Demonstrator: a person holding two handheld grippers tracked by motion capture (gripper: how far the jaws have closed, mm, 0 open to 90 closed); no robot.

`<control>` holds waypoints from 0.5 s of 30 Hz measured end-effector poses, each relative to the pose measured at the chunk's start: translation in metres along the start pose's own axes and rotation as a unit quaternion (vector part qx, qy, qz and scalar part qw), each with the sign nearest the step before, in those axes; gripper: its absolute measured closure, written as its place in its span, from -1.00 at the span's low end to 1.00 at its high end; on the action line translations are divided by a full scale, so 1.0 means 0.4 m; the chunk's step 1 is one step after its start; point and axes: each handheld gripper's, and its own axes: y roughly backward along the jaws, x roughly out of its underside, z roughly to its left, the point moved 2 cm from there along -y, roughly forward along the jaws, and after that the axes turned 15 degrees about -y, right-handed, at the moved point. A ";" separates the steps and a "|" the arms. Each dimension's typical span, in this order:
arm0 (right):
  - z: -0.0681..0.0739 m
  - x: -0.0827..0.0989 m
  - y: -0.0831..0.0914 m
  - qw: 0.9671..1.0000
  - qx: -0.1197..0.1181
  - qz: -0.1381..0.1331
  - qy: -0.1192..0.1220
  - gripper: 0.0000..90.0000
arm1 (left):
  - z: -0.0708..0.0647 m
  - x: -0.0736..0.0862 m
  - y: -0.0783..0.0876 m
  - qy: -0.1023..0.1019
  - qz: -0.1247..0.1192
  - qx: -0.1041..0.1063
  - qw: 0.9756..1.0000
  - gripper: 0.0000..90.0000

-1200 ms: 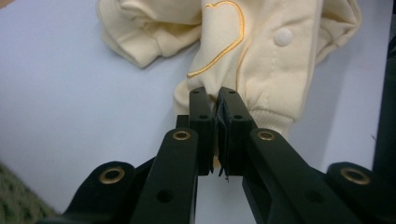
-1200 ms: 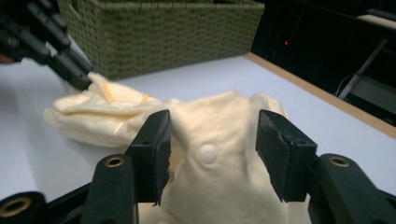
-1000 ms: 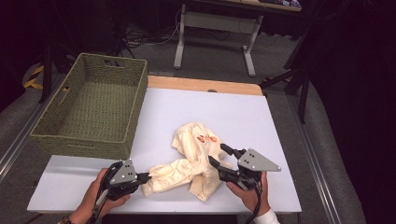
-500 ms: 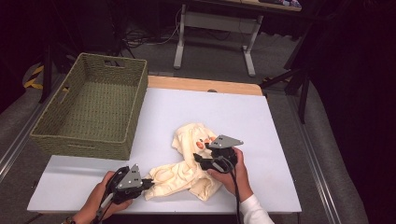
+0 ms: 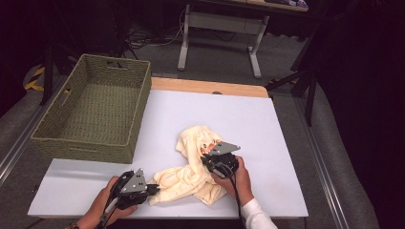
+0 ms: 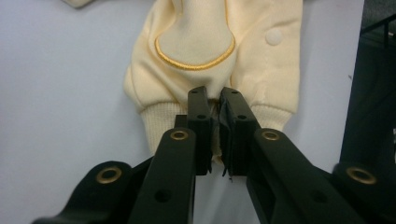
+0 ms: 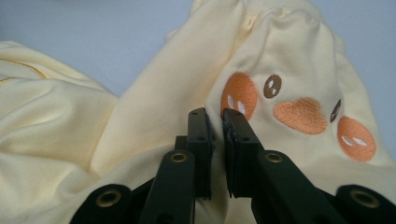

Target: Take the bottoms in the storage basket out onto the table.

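Cream garment (image 5: pixel 191 174) crumpled on our white counter (image 5: pixel 248 119), our left tool (image 5: pixel 152 190) clamped on its ribbed cuff (image 6: pixel 161 122), our right tool (image 5: pixel 206 160) just closing, pinching fabric beside its orange embroidery (image 7: pixel 299 114).

Pale yellow garment, crumpled on the white bench

The garment (image 5: pixel 193 167) is a soft, cream-yellow knit piece lying bunched in folds near the front edge of the bench (image 5: pixel 267 124), to the right of centre. One ribbed cuff (image 6: pixel 163 122) points toward the front left corner and is pinched flat; just behind it runs a curved seam of golden-yellow piping (image 6: pixel 194 63), and a small round snap (image 6: pixel 273 35) of the same pale colour sits off to one side. The upper, raised fold carries an embroidered face: orange cheeks (image 7: pixel 239 95), dark brown eyes (image 7: pixel 272 86) and an orange heart-shaped mouth (image 7: pixel 300 115). The cloth beside this face is gathered up into a ridge.
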 end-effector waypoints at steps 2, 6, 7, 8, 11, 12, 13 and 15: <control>-0.001 -0.003 0.008 1.000 0.001 -0.010 0.003 0.83 | 0.003 -0.002 0.004 0.010 -0.011 0.003 1.000 0.78; 0.005 -0.019 0.044 0.999 -0.011 -0.034 0.028 0.60 | 0.027 -0.028 0.017 0.024 -0.049 -0.024 0.998 0.58; 0.003 -0.025 0.052 0.999 -0.004 -0.041 0.029 0.41 | 0.027 -0.028 0.017 0.024 -0.049 -0.024 0.998 0.51; -0.003 -0.036 0.063 0.998 0.003 -0.049 0.027 0.23 | 0.040 -0.039 0.011 0.024 -0.050 -0.042 0.998 0.42; -0.021 -0.065 0.073 0.998 0.008 -0.066 0.014 -0.03 | 0.052 -0.046 -0.013 0.022 -0.034 -0.048 0.998 0.19; -0.026 -0.073 0.068 0.998 0.012 -0.067 0.006 -0.09 | 0.056 -0.046 -0.025 0.027 -0.031 -0.049 0.998 0.14; -0.032 -0.086 0.056 0.998 0.006 -0.063 -0.001 -0.15 | 0.059 -0.047 -0.032 0.030 -0.026 -0.052 0.998 0.07; -0.042 -0.102 0.031 0.998 0.012 -0.054 -0.003 -0.29 | 0.063 -0.048 -0.041 0.031 -0.018 -0.057 0.998 -0.11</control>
